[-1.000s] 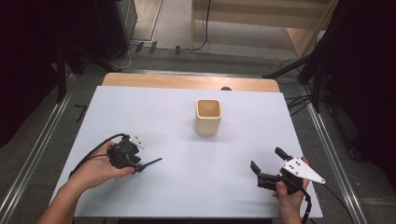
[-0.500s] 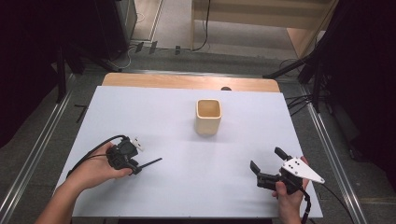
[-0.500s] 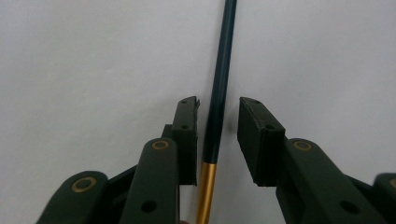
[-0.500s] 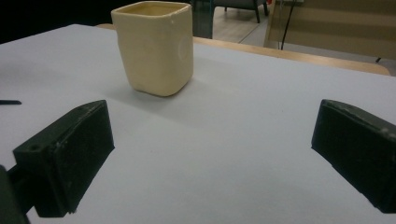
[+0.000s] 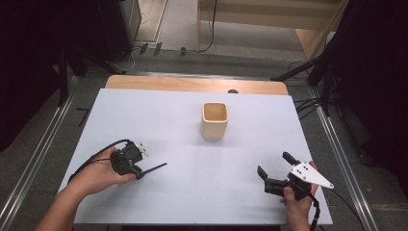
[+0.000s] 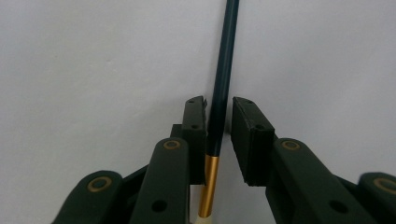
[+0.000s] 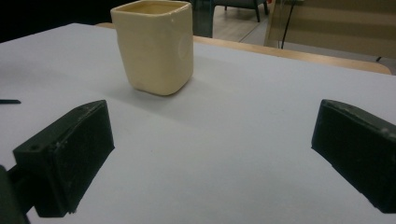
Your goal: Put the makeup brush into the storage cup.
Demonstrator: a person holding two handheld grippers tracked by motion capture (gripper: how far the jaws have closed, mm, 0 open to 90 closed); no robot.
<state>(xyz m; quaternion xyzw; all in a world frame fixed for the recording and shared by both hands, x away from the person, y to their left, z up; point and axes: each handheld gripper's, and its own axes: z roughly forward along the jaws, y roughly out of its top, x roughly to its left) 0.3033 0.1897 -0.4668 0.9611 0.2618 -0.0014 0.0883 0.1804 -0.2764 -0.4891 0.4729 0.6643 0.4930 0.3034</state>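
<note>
From the high view, the white table [image 5: 192,115] carries a cream square-mouthed cup [image 5: 214,120] standing upright a little past the middle, and nearer the person a slim dark brush [image 5: 155,168] lies flat toward the left side, well apart from the cup. The left gripper [image 5: 139,171] sits low over the near end of that brush, held in the left hand [image 5: 101,174], its cable looping back along the forearm. The right gripper [image 5: 276,172] rests near the right front edge in the right hand [image 5: 298,202], its grey three-cornered plate on top and its two black jaws spread wide with bare table between them, pointing roughly toward the cup. In the left gripper view, the brush [image 6: 222,93] runs straight up the middle, dark along its handle with a gold band and a pale section at the bottom edge; the jaws have just been closing around it, the left pad lies against the handle while a thin gap shows between the handle and the right pad, so the claw is nearly together but not clamped. In the right gripper view, the cup [image 7: 155,44] stands ahead and left of centre on the table [image 7: 261,121], both pads far apart at the lower corners, holding nothing, and the dark tip of the brush [image 7: 9,101] shows at the left edge
</note>
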